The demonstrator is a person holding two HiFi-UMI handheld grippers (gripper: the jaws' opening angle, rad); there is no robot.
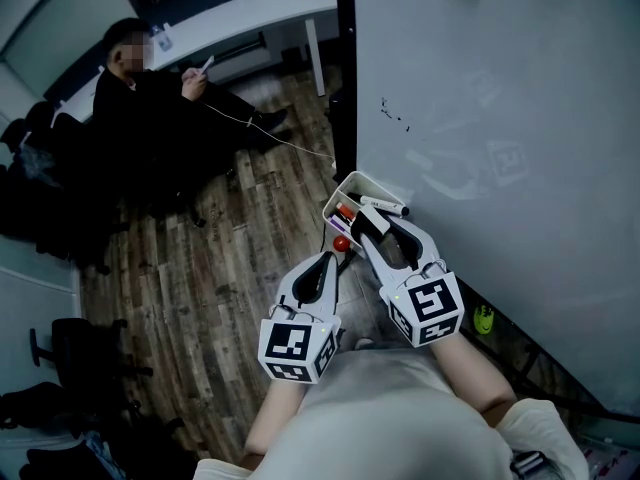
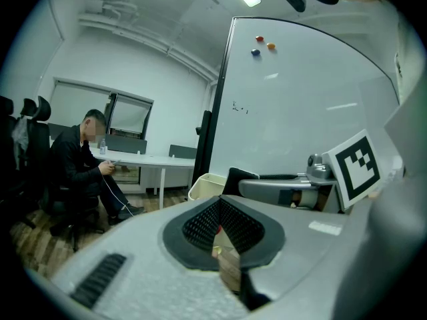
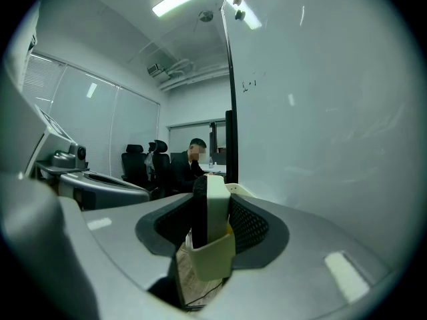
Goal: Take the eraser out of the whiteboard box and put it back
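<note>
The white whiteboard box (image 1: 352, 190) hangs at the whiteboard's (image 1: 500, 118) left edge, with a marker (image 1: 385, 206) and a red item (image 1: 341, 243) in it. My right gripper (image 1: 378, 226) reaches into the box. In the right gripper view the eraser (image 3: 213, 209), cream with a black felt side, stands upright between the jaws, and both pads lie against it. A cream box part covers its lower end. My left gripper (image 1: 330, 261) hangs just left of the box, shut and empty; its pads (image 2: 200, 222) meet at the tips.
A person (image 1: 150, 98) sits at a white desk (image 1: 250, 13) at the far left, with a cable running across the wood floor. Dark office chairs (image 1: 40, 198) stand along the left. Small magnets (image 2: 261, 44) cling high on the board.
</note>
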